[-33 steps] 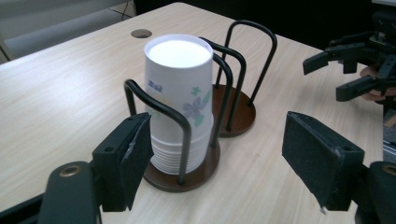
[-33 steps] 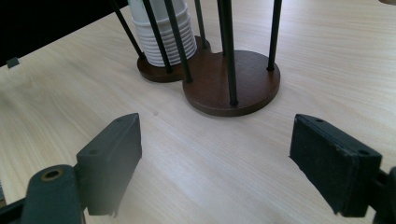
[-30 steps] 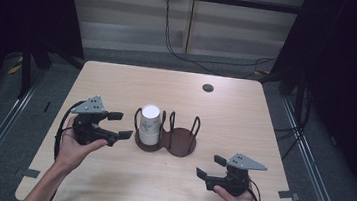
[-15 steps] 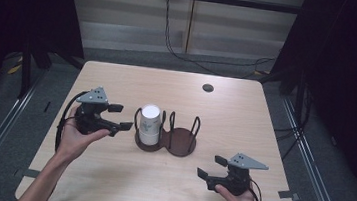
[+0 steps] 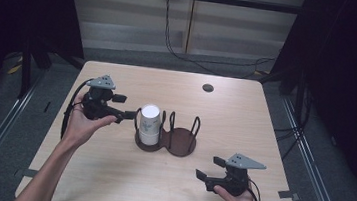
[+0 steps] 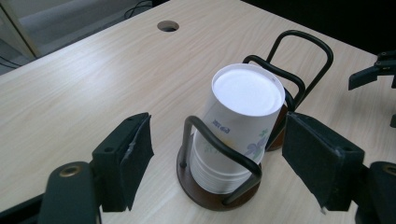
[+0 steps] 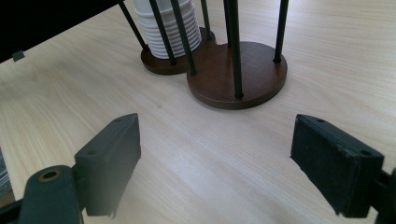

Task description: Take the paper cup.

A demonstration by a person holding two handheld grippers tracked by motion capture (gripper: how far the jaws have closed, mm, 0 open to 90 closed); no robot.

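A stack of upside-down white paper cups (image 5: 149,123) stands in the left ring of a dark wooden two-ring holder (image 5: 182,144) with black wire loops; the right ring is empty. My left gripper (image 5: 129,107) is open, just left of the stack and level with its upper part. In the left gripper view the cups (image 6: 243,116) and the holder base (image 6: 201,189) lie between and beyond the spread jaws of the left gripper (image 6: 219,140). My right gripper (image 5: 207,167) is open near the table's front right. Beyond the right gripper (image 7: 215,149) stand the holder (image 7: 243,74) and the cups (image 7: 163,32).
A round cable hole (image 5: 208,88) sits at the back of the wooden table (image 5: 108,173). The other hand's gripper (image 6: 373,74) shows far right in the left gripper view. Dark floor and metal rails surround the table.
My left gripper has moved away from the person and to the right, closing in on the cup stack. The right gripper has stayed about where it was.
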